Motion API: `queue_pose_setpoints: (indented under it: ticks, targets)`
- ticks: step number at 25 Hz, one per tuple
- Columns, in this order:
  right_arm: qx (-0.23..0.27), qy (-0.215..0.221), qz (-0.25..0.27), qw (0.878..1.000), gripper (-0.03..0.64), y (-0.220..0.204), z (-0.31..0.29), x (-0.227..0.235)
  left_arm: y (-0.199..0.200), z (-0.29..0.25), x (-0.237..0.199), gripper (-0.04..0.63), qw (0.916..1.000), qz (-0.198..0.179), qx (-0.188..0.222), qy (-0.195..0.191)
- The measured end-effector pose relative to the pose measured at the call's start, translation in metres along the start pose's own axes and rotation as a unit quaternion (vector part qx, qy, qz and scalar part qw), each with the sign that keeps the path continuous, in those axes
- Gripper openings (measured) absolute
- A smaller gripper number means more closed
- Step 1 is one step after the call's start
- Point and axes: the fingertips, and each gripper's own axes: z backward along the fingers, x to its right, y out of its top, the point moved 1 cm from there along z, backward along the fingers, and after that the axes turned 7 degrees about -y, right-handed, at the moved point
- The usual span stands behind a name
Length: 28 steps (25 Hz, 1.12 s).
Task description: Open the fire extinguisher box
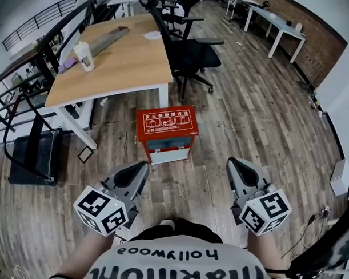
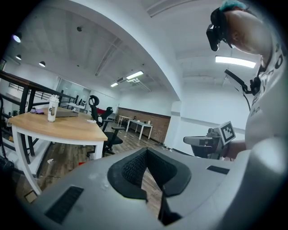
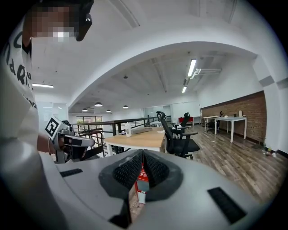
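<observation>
The red fire extinguisher box [image 1: 166, 130] stands on the wooden floor by the desk's corner, with a white-lettered label on its top and a pale front panel; its lid lies flat. Both grippers hover nearer to me than the box, apart from it. My left gripper [image 1: 143, 165] is shut and empty, short of the box on its left. My right gripper [image 1: 232, 162] is also shut and empty, to the box's right. In the right gripper view a strip of the red box [image 3: 143, 176] shows beneath the closed jaws of the gripper [image 3: 142, 153]. The left gripper [image 2: 146, 152] points past the desk.
A wooden desk [image 1: 109, 53] with a cup [image 1: 84, 55] stands behind the box, and a black office chair [image 1: 192, 54] is beside it. A black flat object [image 1: 34, 154] lies on the floor at the left. A white box [image 1: 340, 176] sits by the right wall.
</observation>
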Motion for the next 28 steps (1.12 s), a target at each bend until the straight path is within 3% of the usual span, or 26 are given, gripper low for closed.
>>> queue_pose_setpoints:
  ticks: [7,13,28]
  targets:
    - [-0.014,0.002,0.0,1.0,0.011,0.005,-0.036,0.008,0.004,-0.008,-0.019,0.005,0.9999,-0.005,-0.002,0.012]
    - [-0.017,0.03,0.006,0.999,0.011,0.014,-0.054,0.031,0.006,-0.024,-0.024,0.005,0.9987,0.004,0.008,0.05]
    - [-0.052,0.1,0.05,0.992,0.011,0.013,-0.05,0.152,-0.007,-0.127,0.032,0.005,0.9914,0.035,0.042,0.119]
